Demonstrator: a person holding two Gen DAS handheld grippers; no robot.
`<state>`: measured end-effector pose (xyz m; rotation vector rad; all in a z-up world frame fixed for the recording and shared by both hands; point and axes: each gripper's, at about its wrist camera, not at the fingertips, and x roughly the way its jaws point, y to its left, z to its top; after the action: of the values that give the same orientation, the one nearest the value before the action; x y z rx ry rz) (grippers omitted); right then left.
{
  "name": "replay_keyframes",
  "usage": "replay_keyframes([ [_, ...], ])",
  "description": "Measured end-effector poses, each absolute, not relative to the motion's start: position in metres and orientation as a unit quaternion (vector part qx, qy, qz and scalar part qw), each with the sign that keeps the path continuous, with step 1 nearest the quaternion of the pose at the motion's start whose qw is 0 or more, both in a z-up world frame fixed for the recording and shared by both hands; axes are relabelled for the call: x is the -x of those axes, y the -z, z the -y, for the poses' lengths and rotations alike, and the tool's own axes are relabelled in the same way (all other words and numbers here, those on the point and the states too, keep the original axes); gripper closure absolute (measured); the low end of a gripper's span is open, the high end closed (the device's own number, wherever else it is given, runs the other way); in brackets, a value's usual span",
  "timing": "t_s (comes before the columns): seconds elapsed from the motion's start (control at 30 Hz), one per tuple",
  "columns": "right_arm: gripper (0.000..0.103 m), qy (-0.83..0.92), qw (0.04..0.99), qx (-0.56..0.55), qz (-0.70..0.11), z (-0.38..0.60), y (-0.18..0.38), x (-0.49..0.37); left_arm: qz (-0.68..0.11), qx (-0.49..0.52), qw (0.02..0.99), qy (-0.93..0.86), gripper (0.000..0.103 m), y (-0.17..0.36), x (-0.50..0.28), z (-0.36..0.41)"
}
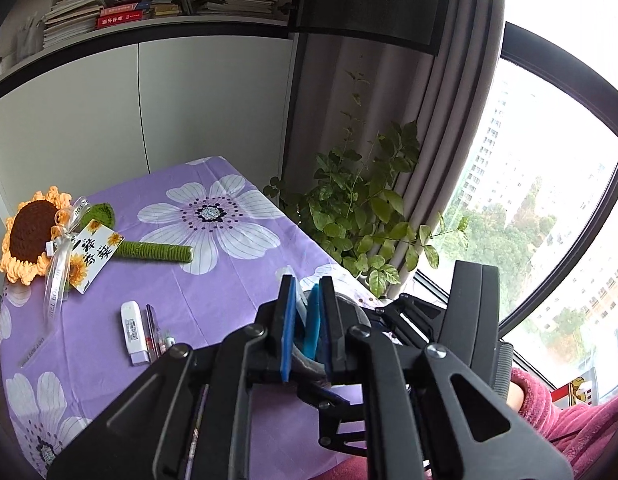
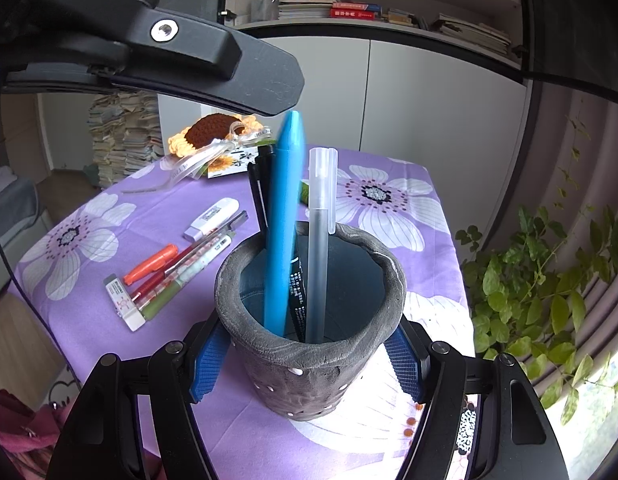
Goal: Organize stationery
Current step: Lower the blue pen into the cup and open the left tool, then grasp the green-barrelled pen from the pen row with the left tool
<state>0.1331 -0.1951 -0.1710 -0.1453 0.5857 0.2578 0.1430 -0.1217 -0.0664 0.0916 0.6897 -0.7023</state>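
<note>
A grey pen cup (image 2: 309, 356) stands on the purple flowered tablecloth (image 2: 389, 208), with my right gripper (image 2: 307, 360) shut on it, one blue pad against each side. In the cup stand a blue pen (image 2: 285, 216), a frosted clear pen (image 2: 319, 240) and a black pen (image 2: 259, 188). My left gripper (image 1: 307, 284) hangs over the cup, shut on the top end of the blue pen (image 1: 313, 320); its finger (image 2: 253, 72) shows from the side above the pens. On the cloth to the left lie an orange highlighter (image 2: 151, 269), several pens (image 2: 193, 268) and an eraser (image 2: 125, 306).
A white stick-shaped item (image 2: 211, 218) lies beside the loose pens. A crochet sunflower (image 1: 31, 236) with a green stem and a card lies at the far left. A leafy plant (image 1: 361, 216) and a curtain stand past the table's right edge. A person's pink sleeve (image 1: 589, 420) is at lower right.
</note>
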Motion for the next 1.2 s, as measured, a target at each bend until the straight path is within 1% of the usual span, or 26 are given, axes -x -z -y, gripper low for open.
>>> replay_keyframes([
  [0.03, 0.031, -0.127, 0.947, 0.071, -0.288, 0.195, 0.171, -0.133, -0.331, -0.042, 0.882, 0.334, 0.092, 0.065, -0.144, 0.119],
  [0.1, 0.031, -0.127, 0.947, 0.072, -0.288, 0.195, 0.171, -0.133, -0.323, -0.032, 0.89, 0.322, 0.084, 0.059, -0.146, 0.108],
  [0.13, 0.031, -0.127, 0.946, 0.072, -0.288, 0.195, 0.171, -0.133, -0.316, -0.024, 0.896, 0.31, 0.073, 0.056, -0.147, 0.1],
  [0.17, 0.031, -0.127, 0.947, 0.072, -0.288, 0.195, 0.172, -0.133, -0.31, -0.015, 0.904, 0.294, 0.06, 0.053, -0.15, 0.091],
  [0.2, 0.031, -0.127, 0.947, 0.072, -0.288, 0.195, 0.171, -0.133, -0.306, -0.007, 0.911, 0.277, 0.056, 0.052, -0.153, 0.082],
  [0.3, 0.031, -0.128, 0.947, 0.072, -0.287, 0.195, 0.171, -0.133, -0.324, 0.011, 0.916, 0.236, 0.057, 0.062, -0.165, 0.061],
  [0.37, 0.031, -0.127, 0.947, 0.072, -0.288, 0.194, 0.171, -0.133, -0.346, 0.003, 0.913, 0.216, 0.058, 0.078, -0.17, 0.058],
  [0.53, 0.031, -0.127, 0.946, 0.074, -0.288, 0.194, 0.171, -0.133, -0.413, -0.023, 0.887, 0.207, 0.058, 0.126, -0.182, 0.067],
  [0.7, 0.031, -0.125, 0.946, 0.076, -0.29, 0.191, 0.171, -0.133, -0.454, -0.045, 0.867, 0.199, 0.064, 0.16, -0.195, 0.077],
  [0.8, 0.031, -0.125, 0.945, 0.078, -0.29, 0.19, 0.171, -0.133, -0.472, -0.042, 0.857, 0.202, 0.065, 0.171, -0.2, 0.077],
  [0.93, 0.031, -0.126, 0.945, 0.076, -0.291, 0.19, 0.171, -0.133, -0.485, -0.036, 0.849, 0.206, 0.076, 0.181, -0.207, 0.077],
  [1.03, 0.031, -0.126, 0.945, 0.078, -0.29, 0.19, 0.171, -0.133, -0.485, -0.036, 0.852, 0.193, 0.08, 0.184, -0.212, 0.077],
  [1.2, 0.031, -0.127, 0.945, 0.077, -0.29, 0.191, 0.171, -0.133, -0.487, -0.037, 0.851, 0.191, 0.08, 0.184, -0.213, 0.076],
])
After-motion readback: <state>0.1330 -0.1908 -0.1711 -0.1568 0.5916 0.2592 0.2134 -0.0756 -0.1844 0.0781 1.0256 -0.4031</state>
